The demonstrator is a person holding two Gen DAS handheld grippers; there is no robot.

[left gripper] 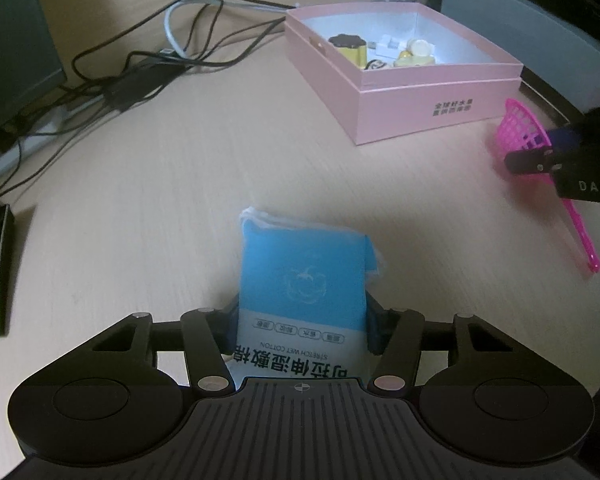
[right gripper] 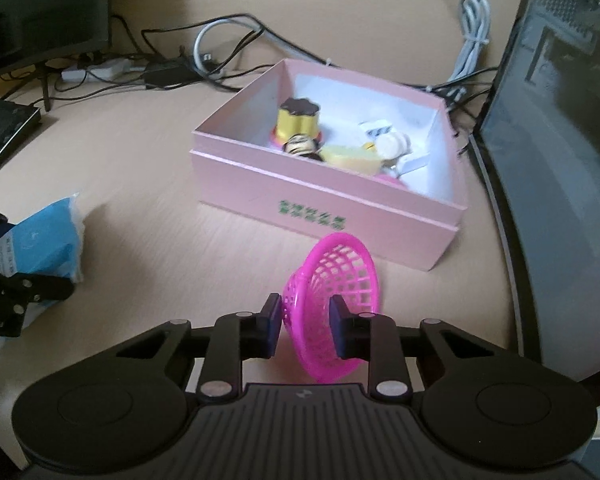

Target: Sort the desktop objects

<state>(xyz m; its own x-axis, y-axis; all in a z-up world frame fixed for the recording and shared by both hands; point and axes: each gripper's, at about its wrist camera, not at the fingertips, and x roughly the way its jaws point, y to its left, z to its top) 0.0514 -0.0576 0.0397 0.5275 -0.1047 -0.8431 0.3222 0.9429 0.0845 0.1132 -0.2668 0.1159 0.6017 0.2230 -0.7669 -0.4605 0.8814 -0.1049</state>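
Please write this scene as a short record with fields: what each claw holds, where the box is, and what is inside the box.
left claw: shut on the blue wet cotton pack, over the desk
right claw: shut on the pink mesh scoop, on its basket end
pink box: open, on the desk beyond both claws
box contents: small toys, among them a yellow one with a brown top; the others are too blurred to name
behind the box: tangled cables
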